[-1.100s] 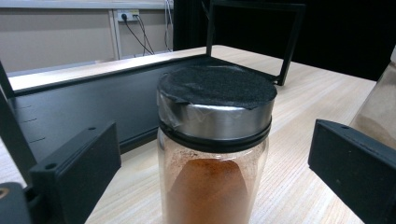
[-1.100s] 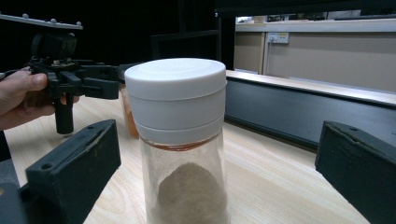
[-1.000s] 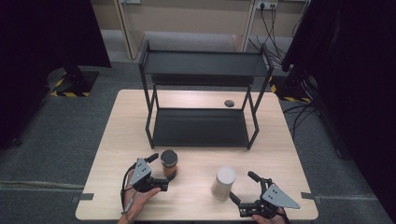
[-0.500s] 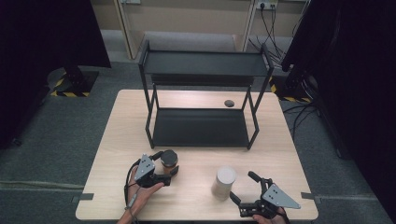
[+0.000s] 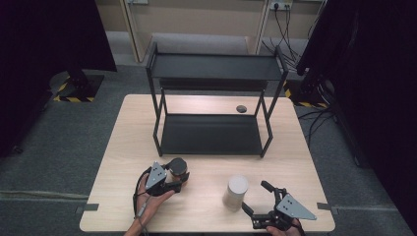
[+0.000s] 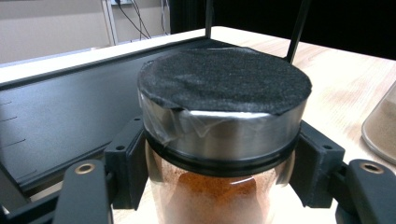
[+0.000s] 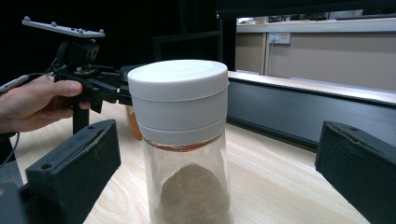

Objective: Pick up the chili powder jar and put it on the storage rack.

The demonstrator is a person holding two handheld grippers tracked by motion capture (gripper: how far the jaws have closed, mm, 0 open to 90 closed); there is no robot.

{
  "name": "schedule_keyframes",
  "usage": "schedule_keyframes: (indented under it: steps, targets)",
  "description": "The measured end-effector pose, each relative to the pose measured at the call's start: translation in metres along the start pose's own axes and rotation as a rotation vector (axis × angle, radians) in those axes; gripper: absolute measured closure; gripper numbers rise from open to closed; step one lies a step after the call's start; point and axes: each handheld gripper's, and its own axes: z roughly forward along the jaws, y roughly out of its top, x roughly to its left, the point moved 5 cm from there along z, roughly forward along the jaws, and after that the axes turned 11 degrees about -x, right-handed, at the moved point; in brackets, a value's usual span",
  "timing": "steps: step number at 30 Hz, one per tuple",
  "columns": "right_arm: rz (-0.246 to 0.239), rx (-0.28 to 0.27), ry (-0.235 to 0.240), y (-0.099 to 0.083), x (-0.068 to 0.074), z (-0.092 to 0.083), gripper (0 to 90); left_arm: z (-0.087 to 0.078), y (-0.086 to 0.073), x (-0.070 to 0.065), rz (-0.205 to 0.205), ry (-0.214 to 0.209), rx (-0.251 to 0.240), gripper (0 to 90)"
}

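Left gripper (image 5: 178, 178) was seen near the table's (image 5: 206, 216) front-left, jaws just closed and clamped on the dark jar (image 5: 178, 168). In the left gripper view the pads (image 6: 128, 163) were pressed on both sides of the glass just below the steel lid band; the jar (image 6: 224, 140) was upright, topped by a black foam disc, with orange-red powder inside. The jar was stood on the table just in front of the rack's (image 5: 211, 132) lower shelf. The left hand (image 5: 152, 204) was wrapped around the gripper body, cable trailing toward the table edge.

Right gripper (image 5: 259, 199) was held at the front-right, jaws wide apart. The white jar (image 5: 235, 192) was stood just ahead of the jaws, upright, untouched. In the right gripper view that jar (image 7: 184, 140) was seen between the two jaw tips (image 7: 74, 172) with clear gaps on both sides; white screw lid, tan powder heaped at the bottom. The other gripper (image 7: 100, 91) and its hand (image 7: 35, 105) were visible behind it at left.

The two jars were set near each other but apart. A small dark disc (image 5: 241, 108) was lying on the table behind the rack's right side. Both rack shelves were bare.
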Motion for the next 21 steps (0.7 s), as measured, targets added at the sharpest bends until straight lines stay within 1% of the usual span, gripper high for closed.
schedule_keyframes:
  steps: [2,4,7,11,21]
  targets:
    - [0.0,-0.001,0.0,0.0,0.0,0.0,0.3,0.0,0.0,0.0,0.0,0.002,-0.002,31.8]
    - [-0.001,-0.002,0.003,0.0,0.0,0.0,0.3,-0.001,0.0,-0.001,0.007,0.007,-0.006,31.8]
    - [-0.001,-0.001,0.005,0.0,0.0,0.0,0.3,-0.003,0.003,-0.003,0.004,0.009,-0.023,31.9]
    - [-0.003,0.0,0.009,0.0,0.001,0.0,0.3,-0.005,0.008,-0.003,-0.002,-0.001,-0.036,31.9]
    - [-0.002,0.002,0.01,-0.001,0.001,0.001,0.3,-0.006,0.019,-0.007,0.003,-0.021,-0.038,31.9]
